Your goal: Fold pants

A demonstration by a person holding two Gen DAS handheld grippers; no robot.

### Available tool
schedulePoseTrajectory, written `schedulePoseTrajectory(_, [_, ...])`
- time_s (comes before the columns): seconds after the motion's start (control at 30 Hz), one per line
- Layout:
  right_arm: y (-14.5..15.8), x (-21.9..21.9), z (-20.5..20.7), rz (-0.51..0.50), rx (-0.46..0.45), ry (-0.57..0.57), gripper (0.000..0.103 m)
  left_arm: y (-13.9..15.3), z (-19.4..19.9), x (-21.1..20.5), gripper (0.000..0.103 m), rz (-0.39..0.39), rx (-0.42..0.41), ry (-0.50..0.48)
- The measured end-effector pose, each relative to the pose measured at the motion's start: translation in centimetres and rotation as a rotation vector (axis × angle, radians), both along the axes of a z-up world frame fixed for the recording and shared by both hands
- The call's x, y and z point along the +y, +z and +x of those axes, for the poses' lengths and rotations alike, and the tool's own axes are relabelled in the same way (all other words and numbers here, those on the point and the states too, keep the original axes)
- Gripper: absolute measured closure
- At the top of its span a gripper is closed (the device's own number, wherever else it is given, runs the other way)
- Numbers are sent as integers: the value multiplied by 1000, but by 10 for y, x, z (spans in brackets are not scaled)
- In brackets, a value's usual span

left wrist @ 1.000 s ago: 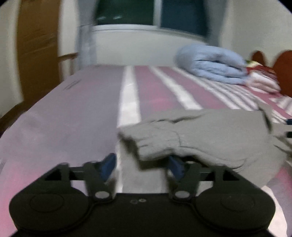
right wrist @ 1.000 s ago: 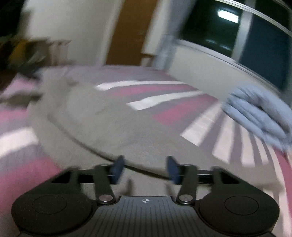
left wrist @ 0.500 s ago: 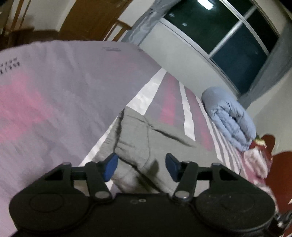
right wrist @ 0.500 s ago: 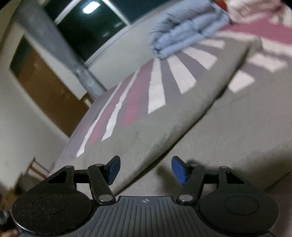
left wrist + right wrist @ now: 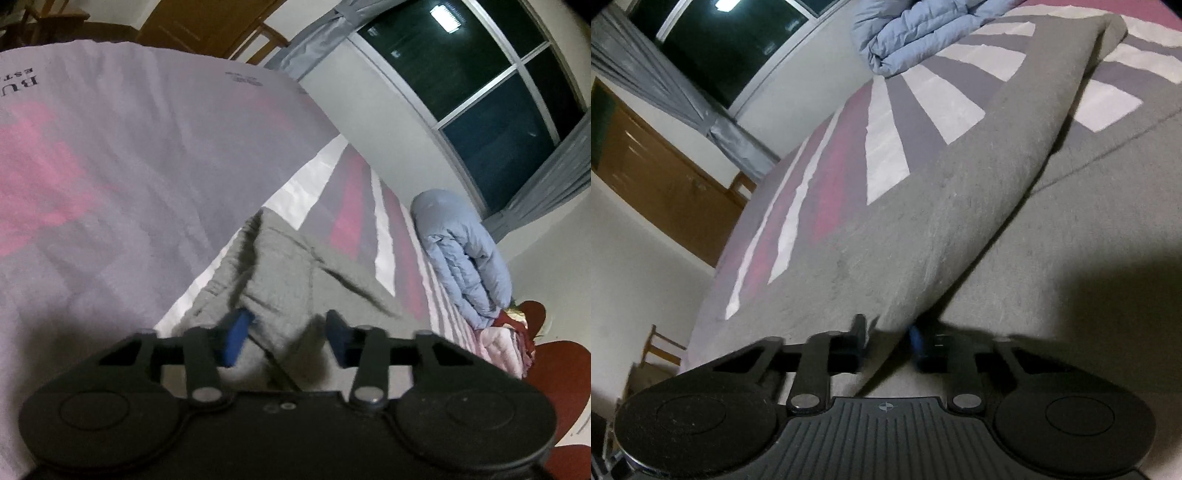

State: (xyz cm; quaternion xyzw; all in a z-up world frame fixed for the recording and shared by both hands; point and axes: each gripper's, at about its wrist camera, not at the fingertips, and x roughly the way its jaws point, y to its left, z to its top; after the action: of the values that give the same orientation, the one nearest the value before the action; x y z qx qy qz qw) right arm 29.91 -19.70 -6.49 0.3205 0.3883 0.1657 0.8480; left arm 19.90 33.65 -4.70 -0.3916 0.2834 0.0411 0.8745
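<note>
Striped bedspread (image 5: pixel 122 192) bears gray pants (image 5: pixel 1052 240) below a dark window (image 5: pixel 480 66).

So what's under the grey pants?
The grey pants lie on the striped bedspread, whose pink and white stripes show around them. Under the fabric itself, the pants cover the spread.

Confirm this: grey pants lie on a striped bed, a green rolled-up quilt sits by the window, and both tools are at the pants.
One thing is wrong: the quilt is light blue, not green, as the left wrist view shows. The rest stands: the grey pants lie on the striped bed, the quilt sits by the window, and the left tool and right tool are at the pants.
</note>
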Motion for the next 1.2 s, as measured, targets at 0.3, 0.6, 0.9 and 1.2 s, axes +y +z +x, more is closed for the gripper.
schedulePoseTrajectory(0.3, [35, -28, -67, 25, -176, 92, 98, 16, -36, 45, 100, -25, -127, 78])
schedulePoseTrajectory(0.6, [7, -25, -87, -15, -106, 63, 97, 11, -56, 11, 63, 35, -59, 31])
schedulePoseTrajectory(0.9, [22, -23, -73, 39, -103, 21, 97, 3, -40, -20, 64, 0, -16, 40])
schedulePoseTrajectory(1.2, [18, -23, -59, 69, -53, -1, 97, -15, -9, -11, 65, -128, 4, 93])
